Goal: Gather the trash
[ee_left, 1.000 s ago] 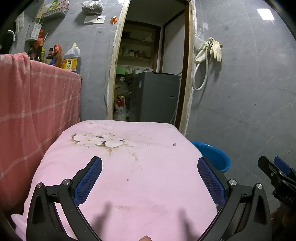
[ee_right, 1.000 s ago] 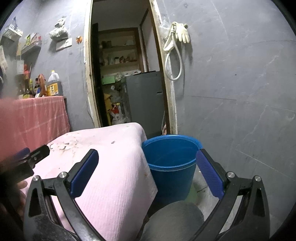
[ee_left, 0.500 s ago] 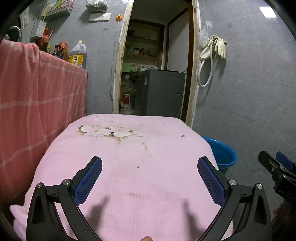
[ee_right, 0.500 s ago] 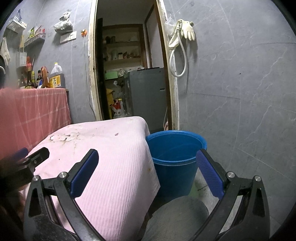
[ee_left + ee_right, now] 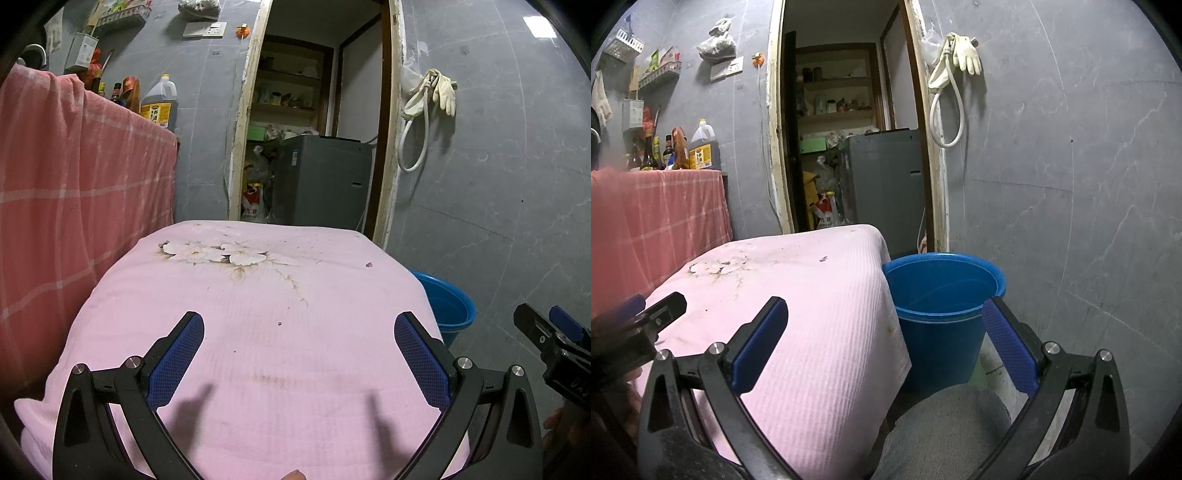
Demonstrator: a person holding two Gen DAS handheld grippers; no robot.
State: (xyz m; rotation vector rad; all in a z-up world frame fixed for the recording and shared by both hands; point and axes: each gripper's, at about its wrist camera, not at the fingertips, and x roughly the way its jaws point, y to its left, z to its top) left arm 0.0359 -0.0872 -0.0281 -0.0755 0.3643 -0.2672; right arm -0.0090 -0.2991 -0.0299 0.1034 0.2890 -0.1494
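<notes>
A table under a pink cloth (image 5: 266, 354) with a white flower print fills the left wrist view; it shows at the left of the right wrist view (image 5: 812, 325). A tiny dark scrap (image 5: 368, 264) lies near its far right corner, also in the right wrist view (image 5: 823, 259). A blue bucket (image 5: 942, 295) stands on the floor right of the table; its rim shows in the left wrist view (image 5: 448, 306). My left gripper (image 5: 299, 347) is open and empty above the cloth. My right gripper (image 5: 886, 332) is open and empty, over the table's right edge and the bucket.
A red checked cloth (image 5: 74, 192) covers a counter on the left, with bottles (image 5: 159, 105) on top. An open doorway (image 5: 314, 129) behind the table shows a grey appliance (image 5: 321, 181) and shelves. A hose and gloves (image 5: 428, 99) hang on the grey wall. A grey knee (image 5: 945, 432) sits below my right gripper.
Both grippers have dropped lower and drawn slightly back, so the table and bucket sit higher in view. Both stay open and empty.
</notes>
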